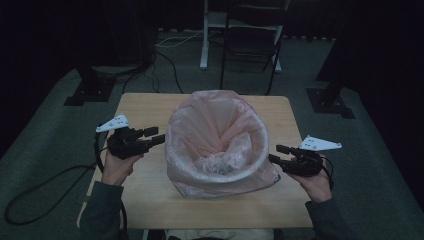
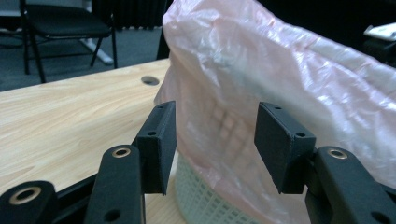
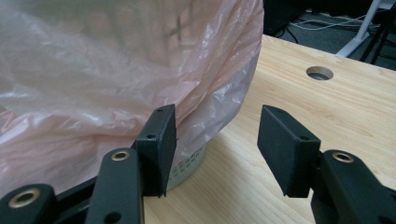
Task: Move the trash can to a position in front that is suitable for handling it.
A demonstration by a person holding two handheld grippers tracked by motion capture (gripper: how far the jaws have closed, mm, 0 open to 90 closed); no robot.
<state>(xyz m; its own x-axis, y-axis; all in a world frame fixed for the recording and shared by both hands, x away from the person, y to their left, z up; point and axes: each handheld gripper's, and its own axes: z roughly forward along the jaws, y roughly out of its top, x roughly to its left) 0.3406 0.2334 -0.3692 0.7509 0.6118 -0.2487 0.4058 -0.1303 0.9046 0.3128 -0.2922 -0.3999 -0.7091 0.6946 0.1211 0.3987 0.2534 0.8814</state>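
A white mesh bin (image 2: 205,200) lined with a pink plastic bag (image 1: 215,125) stands in the middle of the wooden table (image 1: 150,200). Crumpled clear plastic (image 1: 220,162) lies inside the bag. My left gripper (image 1: 156,137) is held at the bag's left side, open, its jaws framing the hanging bag (image 2: 261,74) without touching it. My right gripper (image 1: 276,153) is at the bag's right side, open, with the bag's edge (image 3: 140,70) just beyond its left jaw and bare table between the jaws.
A folding chair (image 1: 250,35) and a white desk leg (image 1: 204,35) stand behind the table on the grey floor. Cable holes (image 3: 320,73) pierce the tabletop near its far corners. Cables trail off the table's left side (image 1: 45,185).
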